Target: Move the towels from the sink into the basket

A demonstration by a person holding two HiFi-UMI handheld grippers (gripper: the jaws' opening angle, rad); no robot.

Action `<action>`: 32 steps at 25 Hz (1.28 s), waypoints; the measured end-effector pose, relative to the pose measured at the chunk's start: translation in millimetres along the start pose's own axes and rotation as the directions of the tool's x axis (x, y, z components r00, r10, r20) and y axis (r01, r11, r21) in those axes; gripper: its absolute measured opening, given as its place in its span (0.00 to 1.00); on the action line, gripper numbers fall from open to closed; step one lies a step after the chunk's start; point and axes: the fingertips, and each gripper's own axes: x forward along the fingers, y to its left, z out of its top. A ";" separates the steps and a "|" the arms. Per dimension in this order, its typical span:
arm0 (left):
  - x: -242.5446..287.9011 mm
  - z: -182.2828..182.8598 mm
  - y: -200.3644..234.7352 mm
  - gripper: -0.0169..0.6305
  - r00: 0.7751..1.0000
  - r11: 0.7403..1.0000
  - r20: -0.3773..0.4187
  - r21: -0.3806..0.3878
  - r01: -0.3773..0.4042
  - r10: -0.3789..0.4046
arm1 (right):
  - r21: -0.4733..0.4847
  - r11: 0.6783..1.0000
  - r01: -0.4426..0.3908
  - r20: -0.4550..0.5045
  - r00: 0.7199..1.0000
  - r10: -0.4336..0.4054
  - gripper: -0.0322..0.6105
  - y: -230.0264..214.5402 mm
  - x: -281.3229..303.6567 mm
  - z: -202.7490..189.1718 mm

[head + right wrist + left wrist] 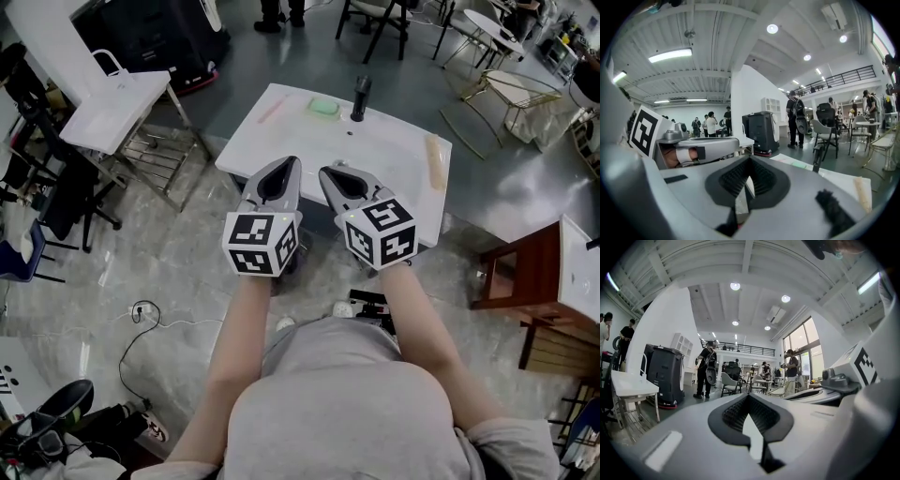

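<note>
Both clenched empty, left gripper (289, 165) and right gripper (328, 174) – you'll want them open before reaching the sink (394, 141) ahead

Person wore a pale grey short-sleeved T-shirt (347, 394), forearms bare, left gripper (286, 167) and right gripper (330, 173) were smooth grey teardrop shells, black ribbed pads inside, each carried a white cube (261, 244) with black square markers at its six o'clock end
</note>
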 end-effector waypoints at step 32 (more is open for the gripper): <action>21.8 18.2 -17.3 0.04 0.996 0.997 0.041 0.026 0.079 -0.080 | 0.022 0.997 0.077 0.083 0.993 -0.079 0.08 -26.3 -15.8 23.0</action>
